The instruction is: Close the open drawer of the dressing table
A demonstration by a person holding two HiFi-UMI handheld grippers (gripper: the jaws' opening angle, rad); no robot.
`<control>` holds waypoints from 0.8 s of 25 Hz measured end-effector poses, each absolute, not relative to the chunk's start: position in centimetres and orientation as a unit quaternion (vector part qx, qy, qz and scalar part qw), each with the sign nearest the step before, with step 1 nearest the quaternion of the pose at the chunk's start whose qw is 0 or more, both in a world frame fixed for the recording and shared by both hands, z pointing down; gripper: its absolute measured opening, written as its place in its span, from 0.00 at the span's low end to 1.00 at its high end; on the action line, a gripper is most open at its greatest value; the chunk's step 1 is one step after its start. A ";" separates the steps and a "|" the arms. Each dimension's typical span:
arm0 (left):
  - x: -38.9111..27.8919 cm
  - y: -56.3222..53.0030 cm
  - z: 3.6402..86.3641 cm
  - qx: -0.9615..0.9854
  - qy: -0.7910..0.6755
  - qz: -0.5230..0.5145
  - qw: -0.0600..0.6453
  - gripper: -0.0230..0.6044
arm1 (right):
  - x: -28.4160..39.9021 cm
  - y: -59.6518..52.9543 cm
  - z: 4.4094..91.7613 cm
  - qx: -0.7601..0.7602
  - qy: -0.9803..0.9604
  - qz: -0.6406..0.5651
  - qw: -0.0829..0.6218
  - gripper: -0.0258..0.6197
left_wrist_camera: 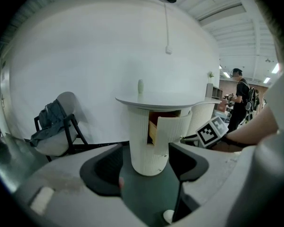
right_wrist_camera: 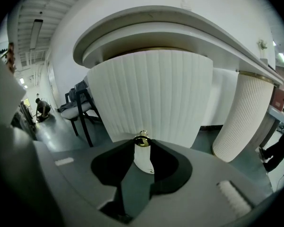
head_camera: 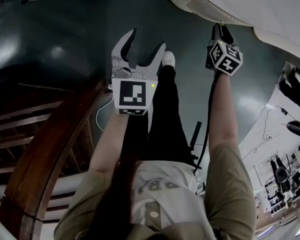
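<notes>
The white ribbed dressing table (left_wrist_camera: 146, 126) stands ahead in the left gripper view. Its curved drawer front (left_wrist_camera: 173, 129) is swung out, showing a wooden inside. That ribbed drawer front (right_wrist_camera: 151, 93) fills the right gripper view, and its small brass knob (right_wrist_camera: 141, 140) sits between the jaw tips. My right gripper (right_wrist_camera: 142, 148) is shut on the knob. From the head view, the right gripper (head_camera: 221, 30) reaches the table's edge (head_camera: 250, 4). My left gripper (head_camera: 147, 38) hangs over the dark floor with its jaws open and nothing between them (left_wrist_camera: 146, 148).
A dark chair with clothes on it (left_wrist_camera: 57, 126) stands left of the table. A person (left_wrist_camera: 239, 98) stands at the far right. A second ribbed table leg (right_wrist_camera: 244, 117) is right of the drawer. Curved wooden rails (head_camera: 40, 134) lie at my lower left.
</notes>
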State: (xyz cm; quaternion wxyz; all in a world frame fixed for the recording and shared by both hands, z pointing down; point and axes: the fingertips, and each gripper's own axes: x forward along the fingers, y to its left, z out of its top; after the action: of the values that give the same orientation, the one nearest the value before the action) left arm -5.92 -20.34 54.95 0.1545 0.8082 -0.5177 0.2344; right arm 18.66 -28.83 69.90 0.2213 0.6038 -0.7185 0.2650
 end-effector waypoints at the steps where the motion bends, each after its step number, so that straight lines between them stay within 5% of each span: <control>1: -6.0 -20.4 55.0 0.807 -0.519 0.235 0.155 0.54 | 18.6 -29.0 69.9 0.604 -0.719 0.264 0.221 0.21; 20: -6.7 -22.1 55.7 0.800 -0.528 0.238 0.159 0.55 | 18.5 -32.8 69.9 0.609 -0.720 0.253 0.213 0.21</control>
State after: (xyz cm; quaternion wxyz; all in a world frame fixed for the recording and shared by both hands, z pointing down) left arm -6.69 -22.09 55.72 0.1591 0.7996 -0.5277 0.2384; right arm 18.49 -32.76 69.94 0.2135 0.6095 -0.7204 0.2530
